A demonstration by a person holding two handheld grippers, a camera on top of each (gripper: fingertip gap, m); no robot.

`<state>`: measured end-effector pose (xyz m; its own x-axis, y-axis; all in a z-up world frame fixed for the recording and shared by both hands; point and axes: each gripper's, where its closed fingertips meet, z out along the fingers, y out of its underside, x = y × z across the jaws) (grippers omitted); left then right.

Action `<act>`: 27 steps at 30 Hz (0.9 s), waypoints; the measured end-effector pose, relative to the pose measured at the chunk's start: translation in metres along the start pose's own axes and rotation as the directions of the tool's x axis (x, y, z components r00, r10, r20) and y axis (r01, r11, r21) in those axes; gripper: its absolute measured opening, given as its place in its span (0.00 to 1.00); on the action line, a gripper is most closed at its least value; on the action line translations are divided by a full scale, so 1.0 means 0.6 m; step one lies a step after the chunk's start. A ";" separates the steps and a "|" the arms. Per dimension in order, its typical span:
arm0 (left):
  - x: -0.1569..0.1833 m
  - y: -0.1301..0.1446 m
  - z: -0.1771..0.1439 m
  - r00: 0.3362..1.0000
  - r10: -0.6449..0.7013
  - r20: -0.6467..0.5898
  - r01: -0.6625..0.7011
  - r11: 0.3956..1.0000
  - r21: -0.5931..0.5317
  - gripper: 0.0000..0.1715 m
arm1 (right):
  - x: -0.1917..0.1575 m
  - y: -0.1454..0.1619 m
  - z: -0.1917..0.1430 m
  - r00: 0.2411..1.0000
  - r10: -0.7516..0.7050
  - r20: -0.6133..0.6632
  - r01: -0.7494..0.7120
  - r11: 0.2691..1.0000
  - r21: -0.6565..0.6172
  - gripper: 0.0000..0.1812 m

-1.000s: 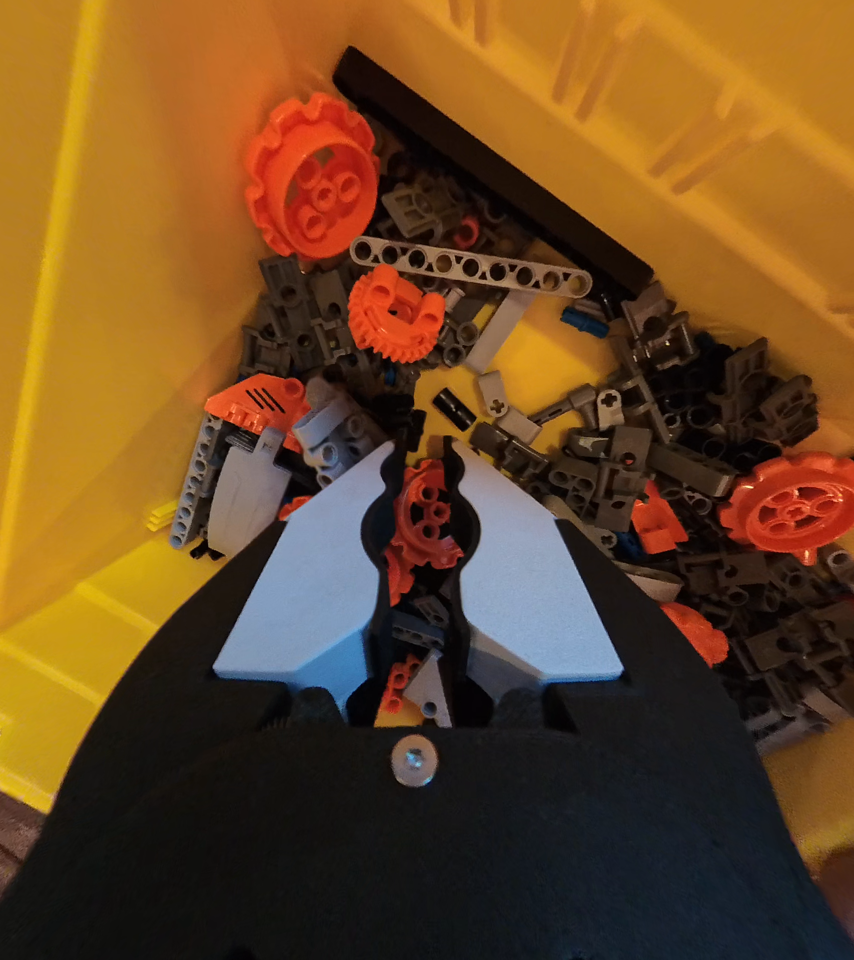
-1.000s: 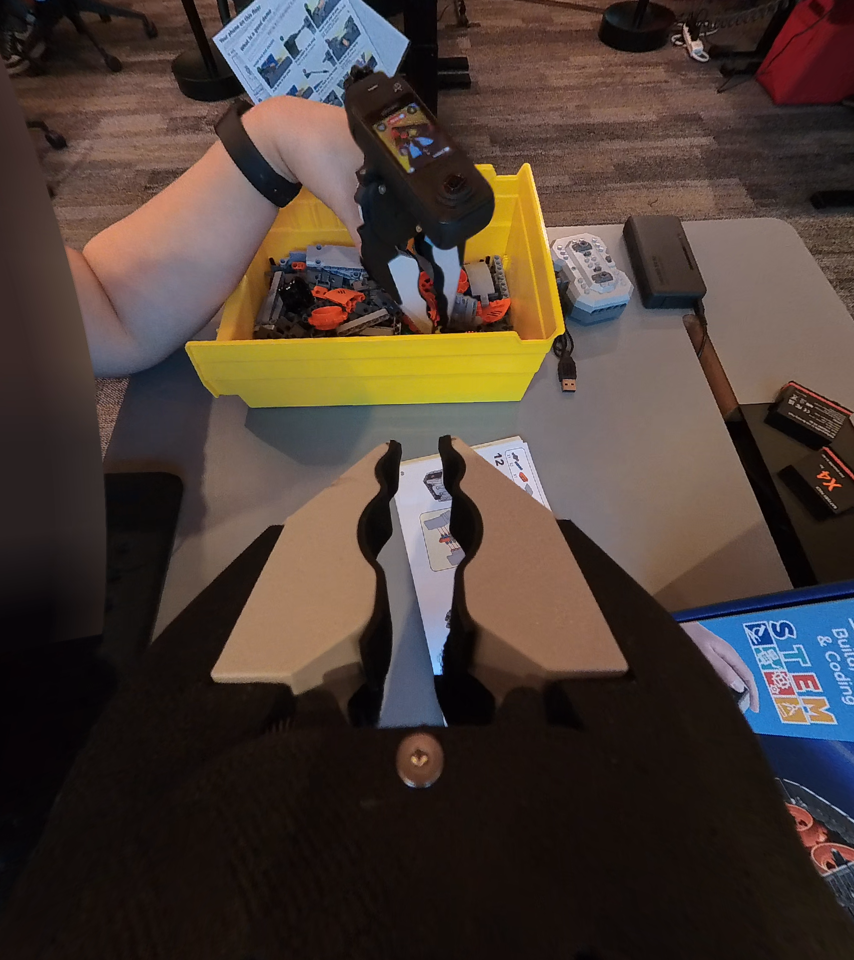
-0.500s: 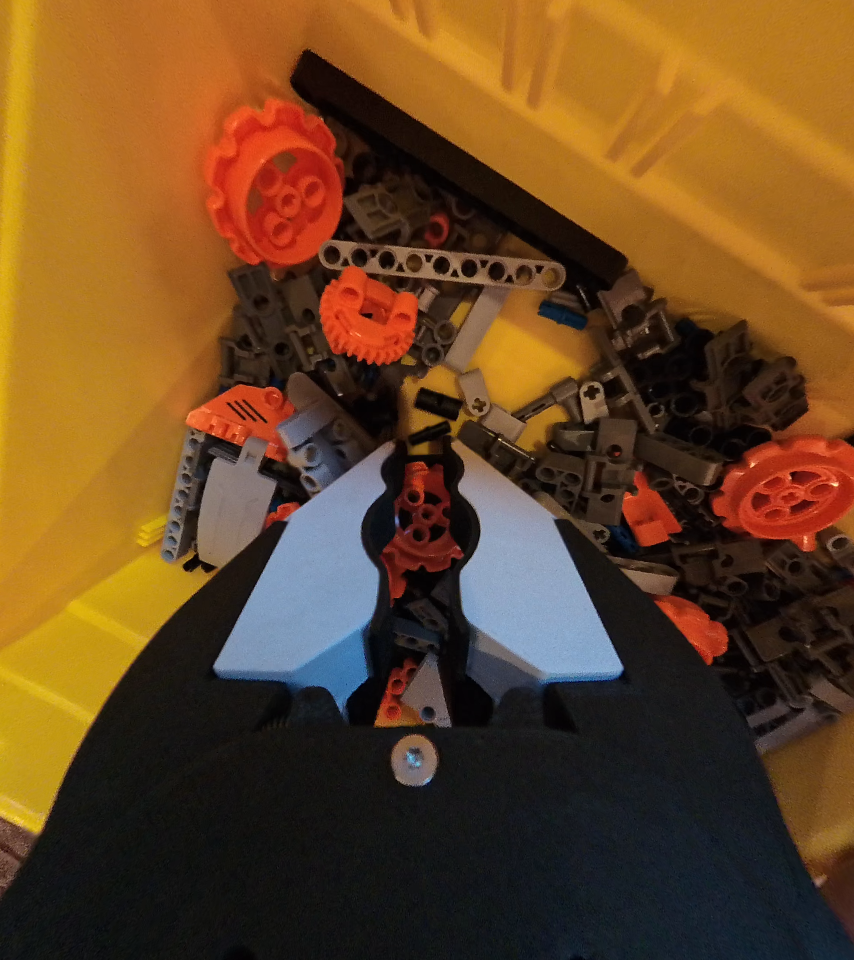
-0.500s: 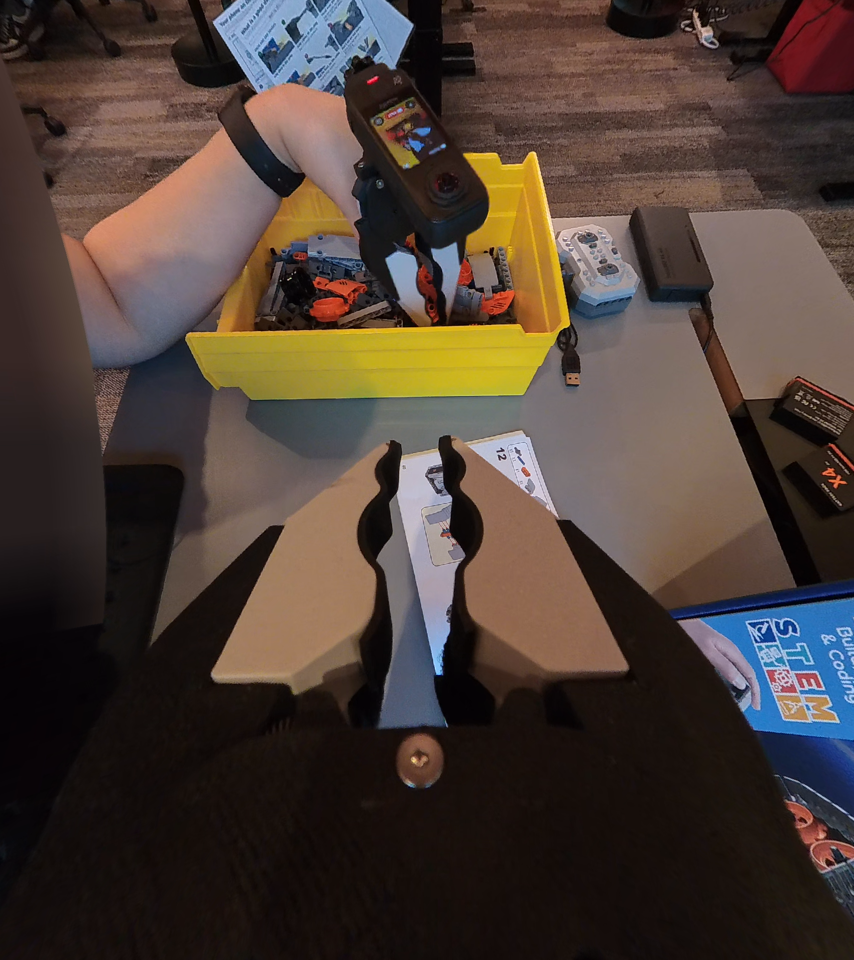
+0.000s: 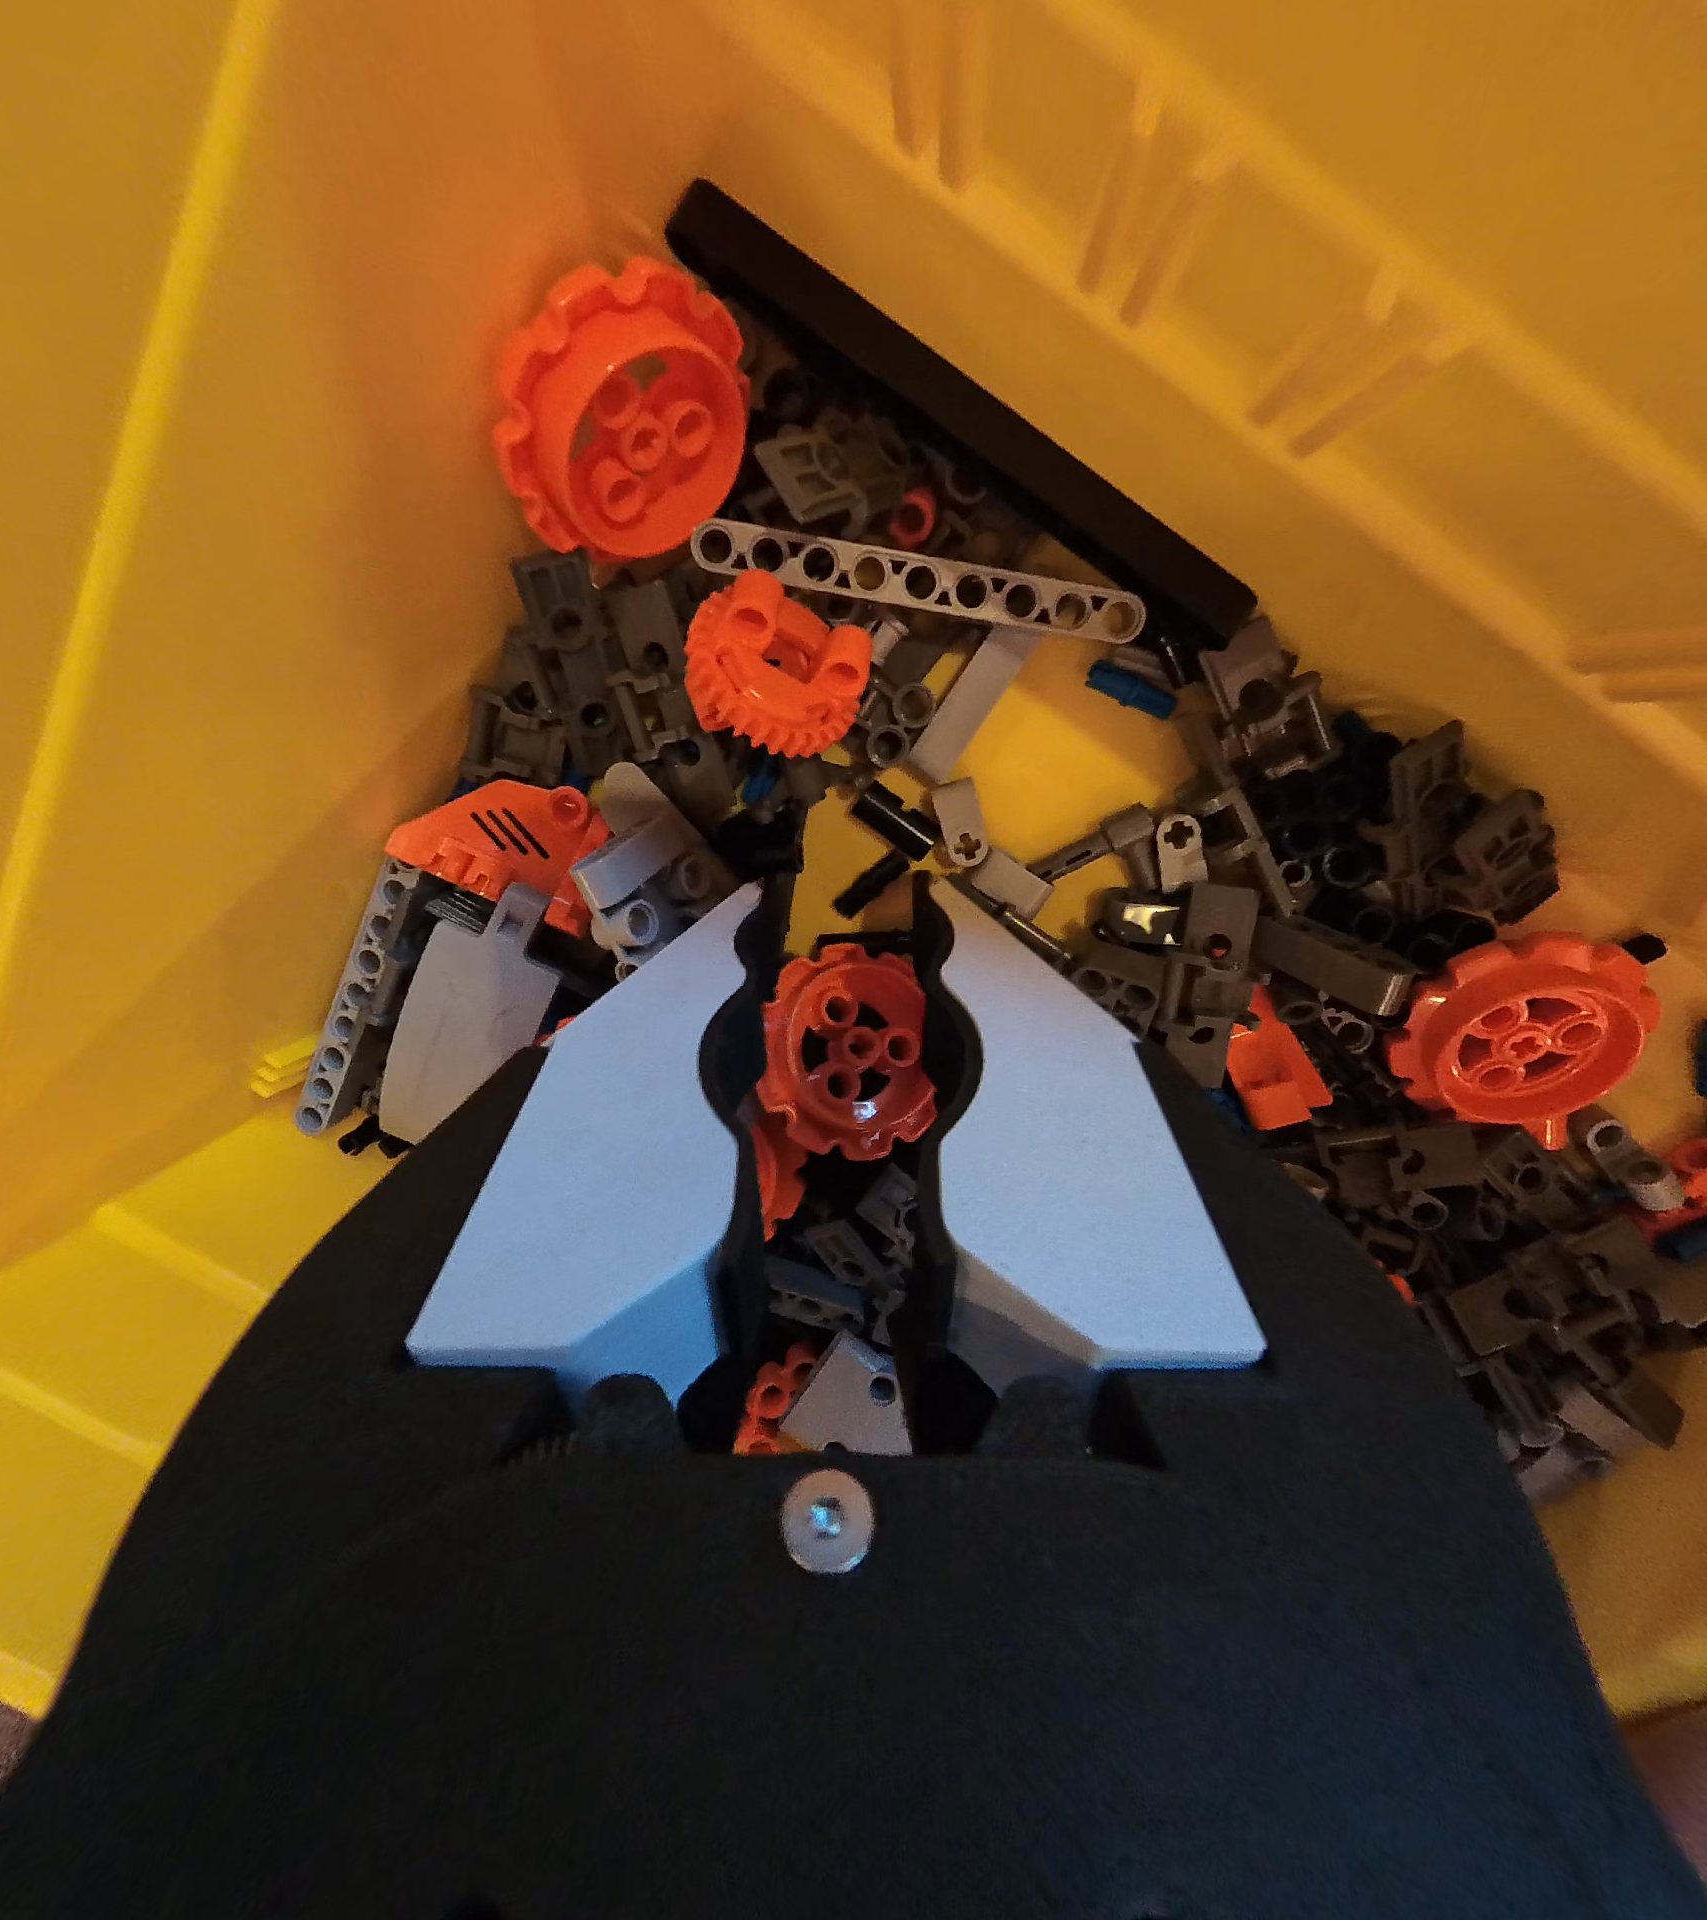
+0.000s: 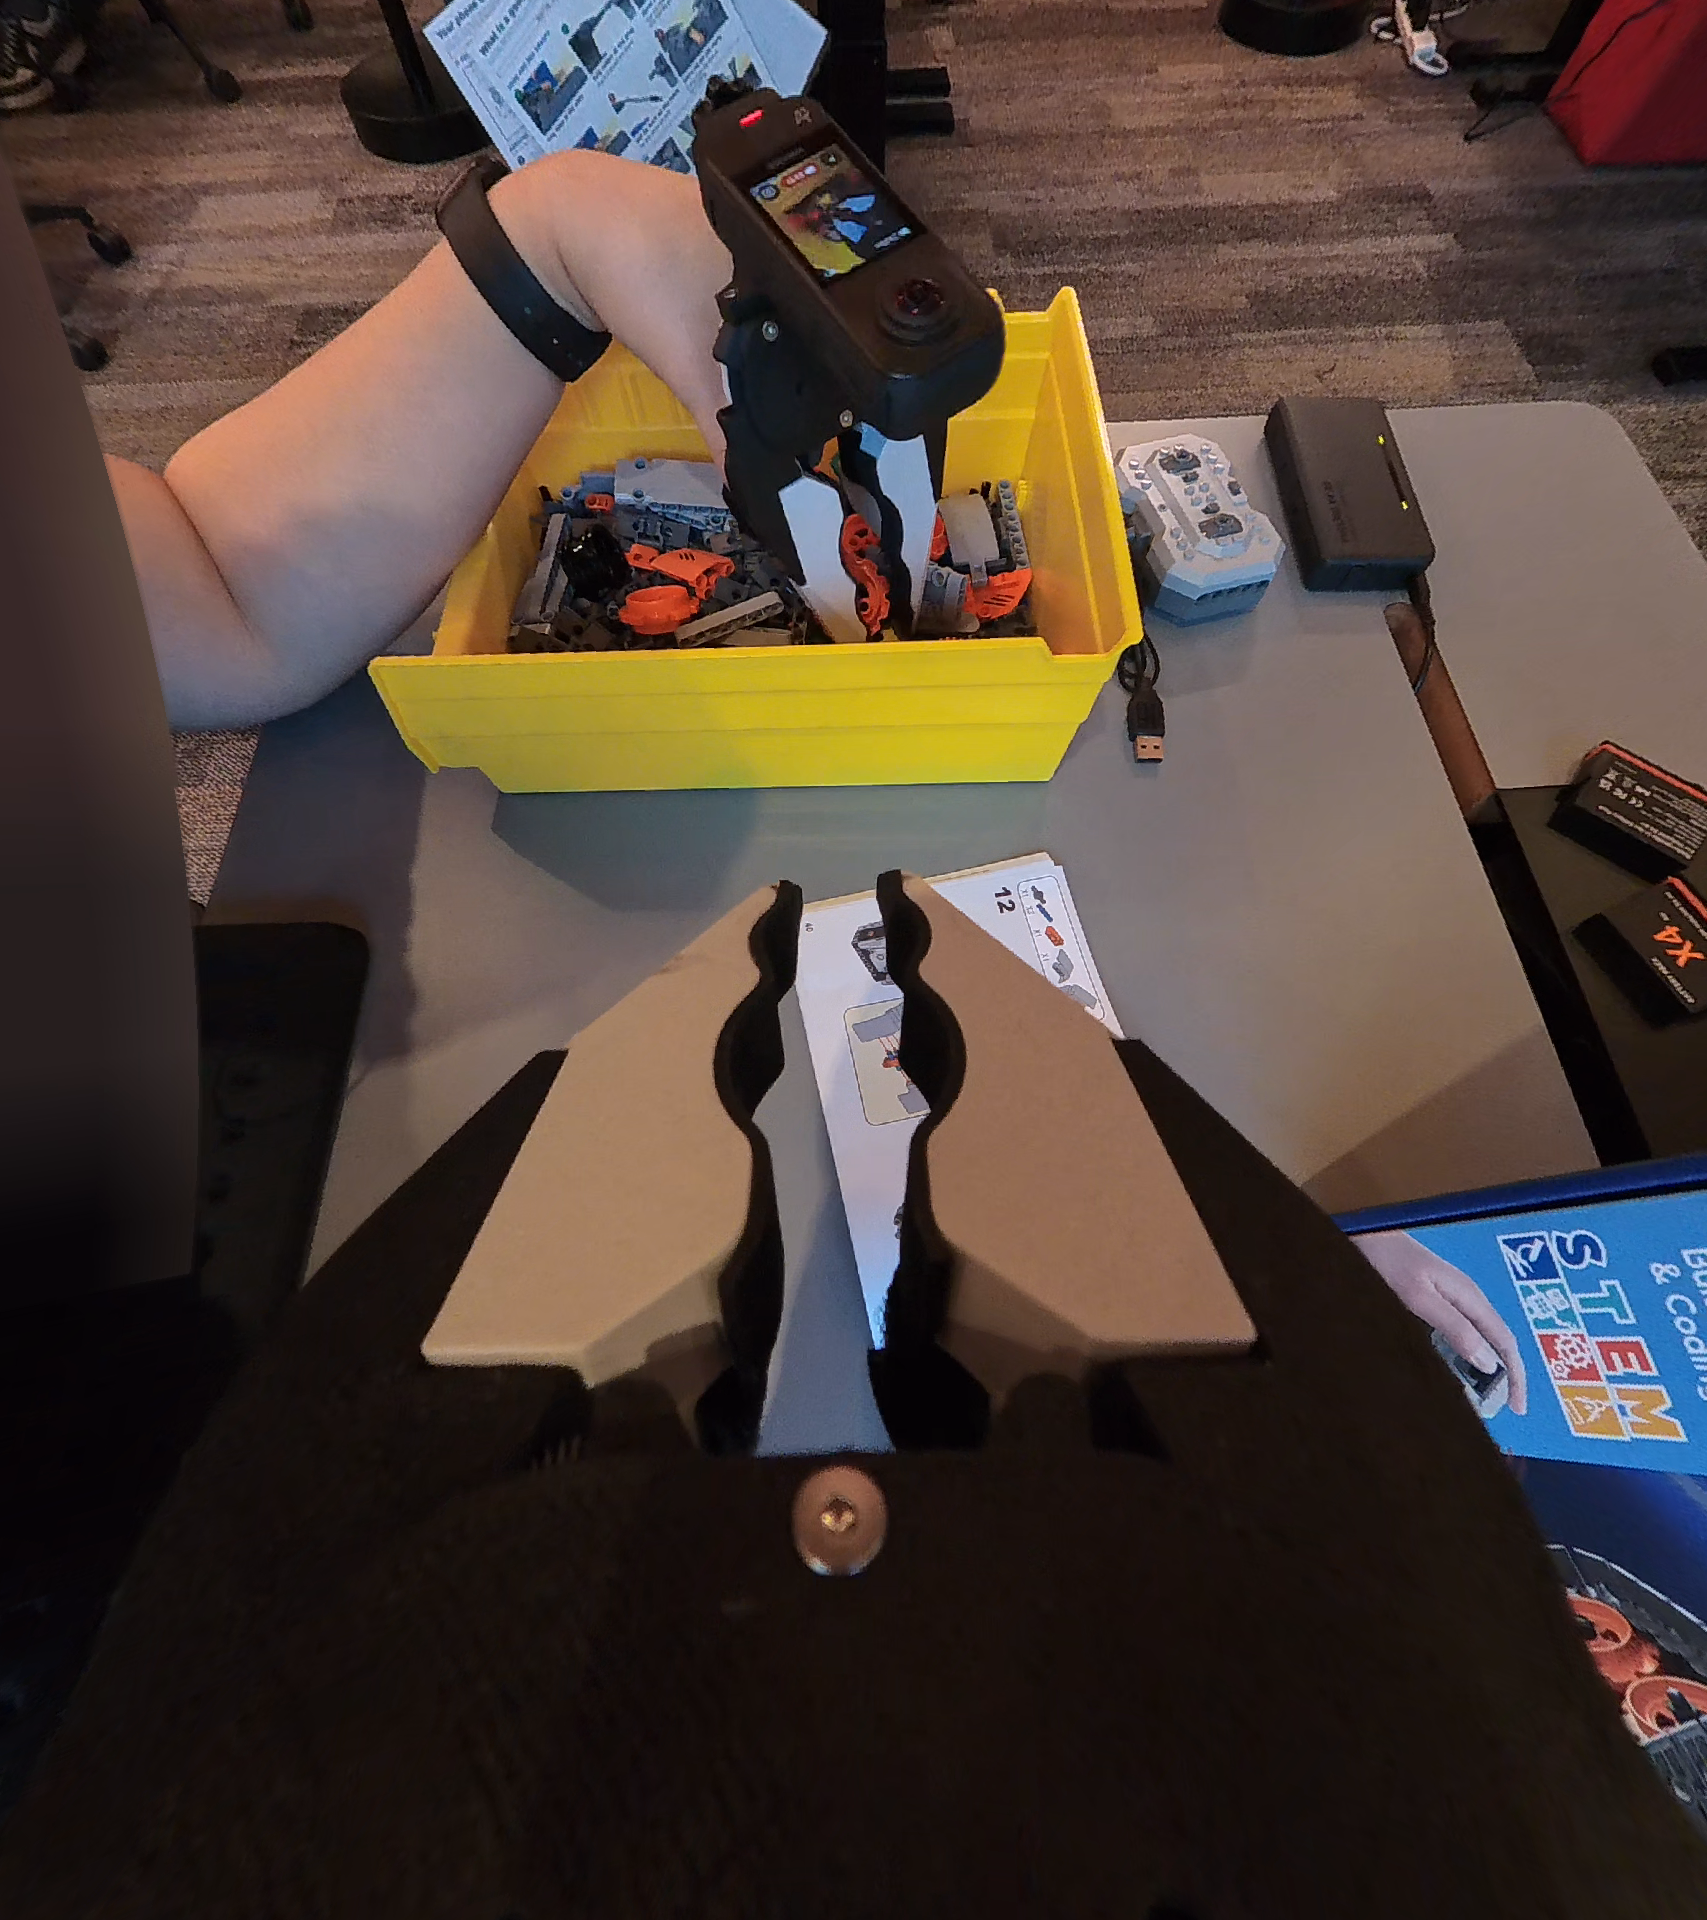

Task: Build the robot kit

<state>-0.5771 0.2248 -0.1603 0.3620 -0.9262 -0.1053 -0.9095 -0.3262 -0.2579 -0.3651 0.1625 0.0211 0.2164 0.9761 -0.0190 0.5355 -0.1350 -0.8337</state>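
Observation:
My left gripper is shut on an orange toothed wheel, held in the round notch between its fingers. It hangs inside a yellow bin, just above a pile of grey, black and orange building parts. Two more orange wheels, an orange gear and a long grey holed beam lie in the pile. The right wrist view shows the left gripper with the wheel in the bin. My right gripper is slightly open and empty, above an instruction booklet on the grey table.
A grey-blue control hub, a black box and a USB plug lie right of the bin. Two black packs and a blue printed carton sit at the right. A person's forearm reaches in from the left. About 30 cm separates my left fingertips from my right. To the orange gear: left tips about 4 cm, right tips about 25 cm.
My left gripper has risen a little from the pile with the orange wheel, which now faces the camera more fully. The right gripper has barely moved.

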 end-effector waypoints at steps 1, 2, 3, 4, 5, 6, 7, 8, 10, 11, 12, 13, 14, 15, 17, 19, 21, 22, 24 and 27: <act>0.001 -0.001 0.001 1.000 -0.002 -0.007 0.002 1.000 0.003 0.12 | 0.000 0.000 0.000 1.000 0.000 0.001 0.000 1.000 -0.001 0.08; 0.003 -0.002 0.002 1.000 0.001 -0.011 -0.001 1.000 0.006 0.12 | -0.001 0.000 0.000 1.000 -0.001 0.003 0.001 1.000 0.000 0.08; 0.004 -0.003 0.002 1.000 0.005 -0.013 -0.005 1.000 0.006 0.12 | -0.001 0.000 0.001 1.000 -0.001 0.003 0.001 1.000 -0.001 0.08; 0.005 -0.004 0.002 1.000 0.008 -0.017 -0.008 1.000 0.007 0.12 | -0.001 0.000 0.001 1.000 -0.001 0.002 0.001 1.000 -0.002 0.08; 0.007 -0.004 0.003 1.000 0.015 -0.020 -0.015 1.000 0.006 0.10 | -0.001 0.000 0.001 1.000 -0.002 0.003 0.002 1.000 -0.002 0.08; 0.008 -0.002 0.004 0.999 0.030 -0.017 -0.029 1.000 0.002 0.09 | -0.001 0.000 0.001 1.000 -0.003 0.003 0.003 1.000 -0.003 0.08; 0.009 -0.001 0.006 0.999 0.043 -0.018 -0.043 0.999 -0.003 0.07 | -0.002 0.001 0.001 1.000 -0.002 0.004 0.002 1.000 -0.003 0.08; 0.012 -0.003 0.007 0.999 0.047 -0.025 -0.047 0.999 0.003 0.06 | -0.002 0.000 0.001 1.000 -0.003 0.004 0.003 1.000 -0.003 0.08; 0.016 -0.002 0.007 0.998 0.044 -0.039 -0.044 0.999 -0.001 0.03 | -0.003 0.000 0.000 1.000 -0.005 0.004 0.005 1.000 -0.003 0.08; 0.016 -0.002 0.007 0.998 0.042 -0.041 -0.043 0.999 -0.002 0.03 | -0.003 0.000 0.000 1.000 -0.006 0.004 0.006 1.000 -0.002 0.08; 0.017 -0.002 0.007 0.998 0.041 -0.043 -0.041 0.999 -0.003 0.03 | -0.003 -0.001 -0.001 1.000 -0.006 0.004 0.006 1.000 0.000 0.08; 0.017 0.000 0.007 0.998 0.040 -0.044 -0.041 0.999 -0.008 0.02 | -0.003 -0.001 -0.001 1.000 -0.005 0.004 0.005 1.000 0.000 0.08; 0.015 0.002 0.006 0.998 0.038 -0.042 -0.038 0.999 -0.017 0.01 | -0.003 -0.001 -0.001 1.000 -0.005 0.005 0.005 1.000 0.000 0.08; 0.014 0.002 0.004 0.999 0.033 -0.038 -0.034 0.999 -0.017 0.01 | -0.003 -0.001 -0.001 1.000 -0.005 0.005 0.005 1.000 0.000 0.08; 0.012 -0.008 -0.007 0.999 0.016 -0.042 -0.015 1.000 0.024 0.01 | -0.003 0.000 0.000 1.000 -0.006 0.006 0.006 1.000 -0.002 0.08; 0.011 -0.024 -0.027 0.999 -0.004 -0.042 0.007 0.996 0.089 0.01 | -0.003 0.001 0.000 1.000 -0.007 0.005 0.007 1.000 -0.005 0.08; 0.010 -0.026 -0.042 0.999 -0.015 -0.035 0.019 0.993 0.118 0.01 | -0.003 0.001 -0.001 1.000 -0.007 0.005 0.007 1.000 -0.005 0.08; 0.006 -0.023 -0.044 1.000 -0.018 -0.014 0.020 0.994 0.111 0.01 | -0.003 0.001 -0.001 1.000 -0.007 0.005 0.007 1.000 -0.004 0.08; 0.005 -0.020 -0.043 1.000 -0.025 -0.014 0.026 0.995 0.101 0.00 | -0.003 0.000 -0.001 1.000 -0.007 0.002 0.007 1.000 -0.003 0.08; 0.001 -0.022 -0.040 0.999 -0.041 -0.018 0.042 0.994 0.101 0.00 | -0.002 0.001 -0.001 1.000 -0.005 0.002 0.005 1.000 -0.005 0.08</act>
<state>-0.5699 0.2240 -0.1336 0.3950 -0.9154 -0.0774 -0.8680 -0.3443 -0.3578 -0.3645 0.1612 0.0208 0.2122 0.9771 -0.0158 0.5406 -0.1308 -0.8311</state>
